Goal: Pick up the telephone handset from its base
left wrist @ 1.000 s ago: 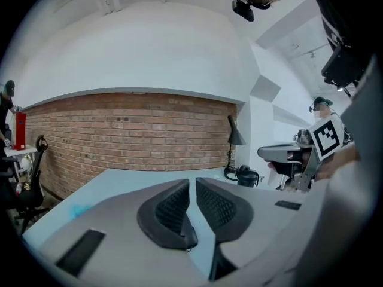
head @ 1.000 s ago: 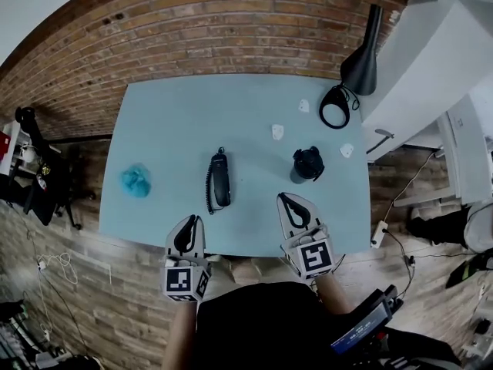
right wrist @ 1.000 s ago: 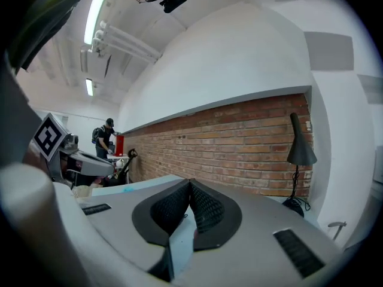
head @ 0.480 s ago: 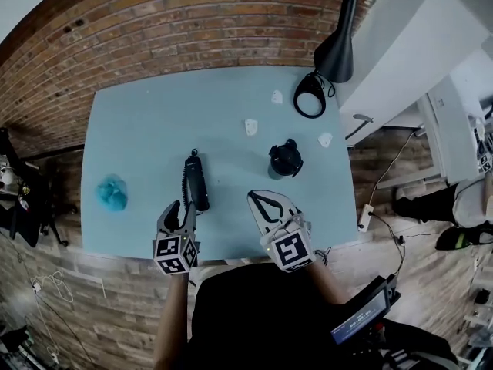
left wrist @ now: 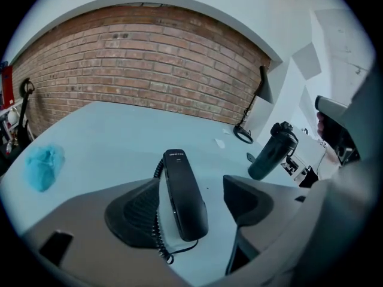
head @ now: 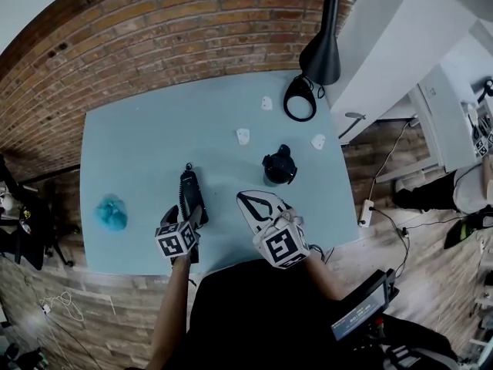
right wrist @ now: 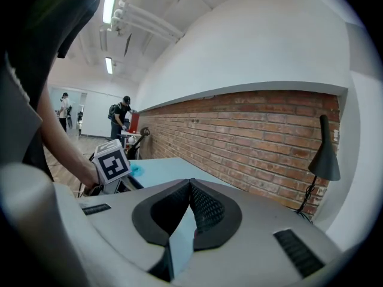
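- Far left of the counter (head: 146, 141): crumpled blue cloth (head: 112, 212), well apart from the phone, no part in this one.
- Next along, left hand-held gripper (left wrist: 191, 187), tilted down over the near end of the phone. Jaws just swung wide open, gripping nothing. One pad on either side of the telephone handset (left wrist: 181, 193), neither pressing yet. Lined up that way, by the look of it, to close across the narrow width.
- Handset itself lying flat near the front edge, long axis pointing away toward the brick wall, not lifted yet. Base underneath not to be made out separately.
- Coiled cord (left wrist: 159, 238) bunched along the handset's left side, right by the left pad. Worth minding on the squeeze.
- Right hand-held gripper (right wrist: 190, 191) just to the right of the phone, pads pressed together on nothing. Probably parked there to leave the left one room.
- Further right, black shaker bottle (head: 279, 166) standing upright, near the phone but apart.
- White scraps (head: 243, 136) scattered behind, and black desk lamp (head: 320, 52) at the back right corner, out of the way.
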`<state>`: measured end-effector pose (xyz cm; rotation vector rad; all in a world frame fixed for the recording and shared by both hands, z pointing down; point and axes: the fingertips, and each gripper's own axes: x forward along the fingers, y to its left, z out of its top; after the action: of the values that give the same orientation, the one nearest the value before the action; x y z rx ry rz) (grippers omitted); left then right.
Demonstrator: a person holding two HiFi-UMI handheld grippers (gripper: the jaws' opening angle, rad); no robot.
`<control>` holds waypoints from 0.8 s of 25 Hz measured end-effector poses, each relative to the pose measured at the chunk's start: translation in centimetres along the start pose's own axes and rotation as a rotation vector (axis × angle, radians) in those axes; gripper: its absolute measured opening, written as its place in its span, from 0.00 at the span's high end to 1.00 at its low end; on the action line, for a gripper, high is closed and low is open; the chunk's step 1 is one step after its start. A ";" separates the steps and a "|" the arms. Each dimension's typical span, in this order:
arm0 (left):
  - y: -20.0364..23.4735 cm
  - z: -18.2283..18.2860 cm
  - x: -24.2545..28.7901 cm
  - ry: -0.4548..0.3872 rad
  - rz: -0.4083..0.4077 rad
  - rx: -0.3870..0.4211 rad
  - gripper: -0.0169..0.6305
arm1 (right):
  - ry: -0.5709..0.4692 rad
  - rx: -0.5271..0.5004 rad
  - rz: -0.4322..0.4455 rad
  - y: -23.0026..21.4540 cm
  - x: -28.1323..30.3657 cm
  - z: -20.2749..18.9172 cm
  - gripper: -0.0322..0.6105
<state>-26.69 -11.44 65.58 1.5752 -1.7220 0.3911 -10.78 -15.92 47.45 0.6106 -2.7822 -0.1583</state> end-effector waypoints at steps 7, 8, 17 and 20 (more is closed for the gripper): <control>2.0 0.9 2.8 0.007 0.139 0.032 0.42 | 0.036 0.003 -0.037 -1.7 -0.6 -1.5 0.94; 1.9 1.0 3.2 0.009 0.146 0.033 0.42 | 0.038 0.005 -0.041 -1.9 -0.7 -1.7 0.94; 1.3 0.3 6.0 0.065 0.174 -0.002 0.42 | 0.046 0.014 -0.045 -2.4 -0.6 -2.2 0.94; 1.2 -0.1 6.7 0.087 0.167 -0.034 0.42 | 0.047 0.018 -0.048 -2.6 -0.7 -2.4 0.94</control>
<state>-27.51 -15.93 70.60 1.3746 -1.7886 0.5032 -8.40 -18.05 49.09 0.6769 -2.7276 -0.1278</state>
